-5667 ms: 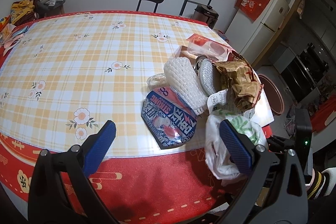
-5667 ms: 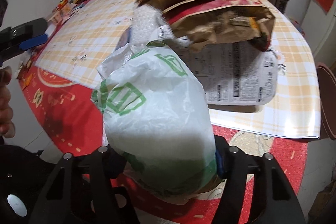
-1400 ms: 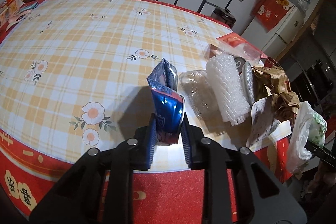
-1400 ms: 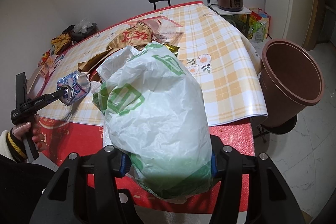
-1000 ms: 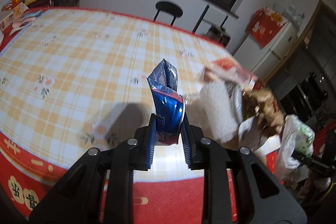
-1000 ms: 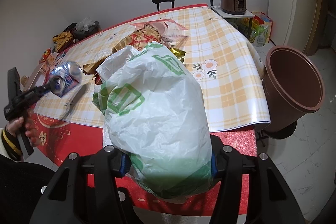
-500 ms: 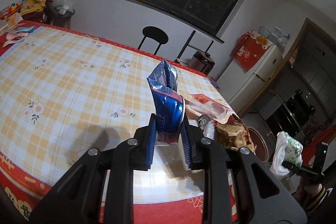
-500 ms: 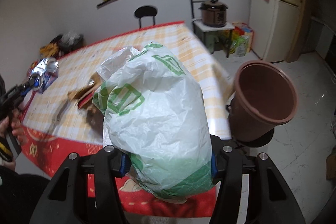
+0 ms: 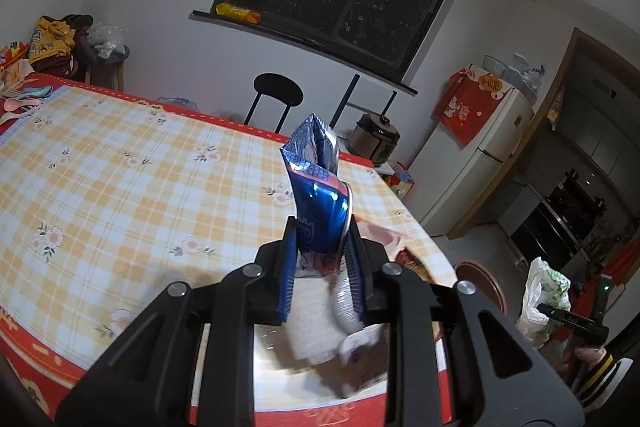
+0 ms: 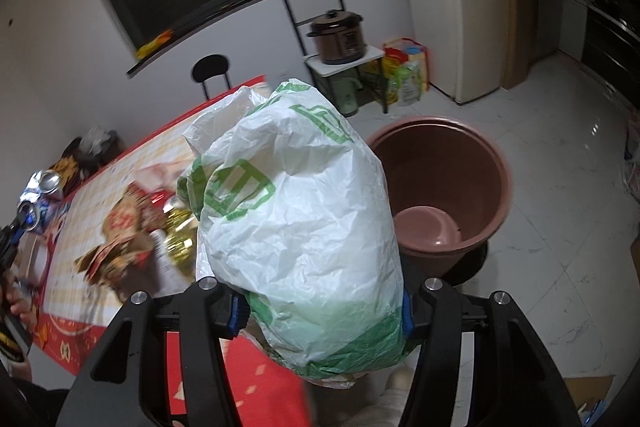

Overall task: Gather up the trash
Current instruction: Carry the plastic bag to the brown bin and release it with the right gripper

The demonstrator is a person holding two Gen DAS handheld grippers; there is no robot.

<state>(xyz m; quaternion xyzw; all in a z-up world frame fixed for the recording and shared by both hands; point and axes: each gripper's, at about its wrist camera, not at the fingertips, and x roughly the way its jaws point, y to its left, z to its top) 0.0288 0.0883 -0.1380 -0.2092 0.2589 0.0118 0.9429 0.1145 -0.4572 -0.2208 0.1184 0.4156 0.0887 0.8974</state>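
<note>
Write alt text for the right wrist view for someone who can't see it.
The right claw grips a crumpled white plastic bag with green print that fills the middle of the picture. Behind it on the tiled floor stands an empty round brown plastic bin, and at left is a yellow checked table strewn with wrappers.

Blurred wrappers point(image 10: 120, 239) on table point(image 10: 60, 283)

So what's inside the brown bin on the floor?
The brown bin looks empty: its bare bottom shows. The white plastic bag in the right gripper hides its near left side.
</note>
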